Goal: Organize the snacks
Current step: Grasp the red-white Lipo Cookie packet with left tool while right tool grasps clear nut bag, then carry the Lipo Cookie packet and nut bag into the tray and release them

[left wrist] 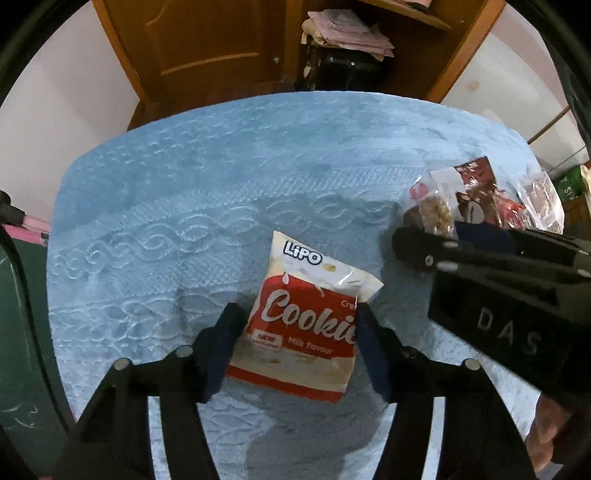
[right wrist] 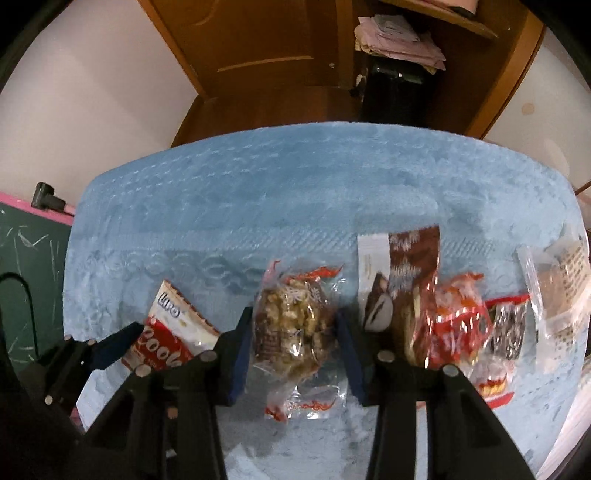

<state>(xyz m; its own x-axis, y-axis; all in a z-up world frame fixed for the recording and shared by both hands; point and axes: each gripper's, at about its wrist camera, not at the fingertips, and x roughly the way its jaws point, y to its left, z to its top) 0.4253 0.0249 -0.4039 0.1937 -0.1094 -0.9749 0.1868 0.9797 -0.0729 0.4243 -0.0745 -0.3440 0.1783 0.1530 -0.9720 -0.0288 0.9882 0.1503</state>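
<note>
Lipo cookie pack point(left wrist: 310, 325): red and white, "Milk flavour", flat on blue embossed towel point(left wrist: 207, 192). Lies between the fingers of left gripper point(left wrist: 301, 325); jaws spread about pack-wide, right pad at the pack's edge, left pad just beside it; firm hold cannot be told.

Clear-wrapped nut brittle snack point(right wrist: 295, 325): on the towel, framed by right gripper point(right wrist: 295, 328); jaws wide, pads just off both sides, nothing clamped.

Right-wrist view only: brown chocolate wafer pack point(right wrist: 413, 258), red-printed clear packets point(right wrist: 454, 325), clear bag with printed label point(right wrist: 561, 280) at far right, green chalkboard point(right wrist: 26, 266) at left.

Left-wrist view only: right gripper's body lettered "DAS" from the side, snack pile point(left wrist: 480, 195) behind it.

Both views: wooden cupboard point(left wrist: 221, 44) with folded pink cloths point(left wrist: 347, 33).
</note>
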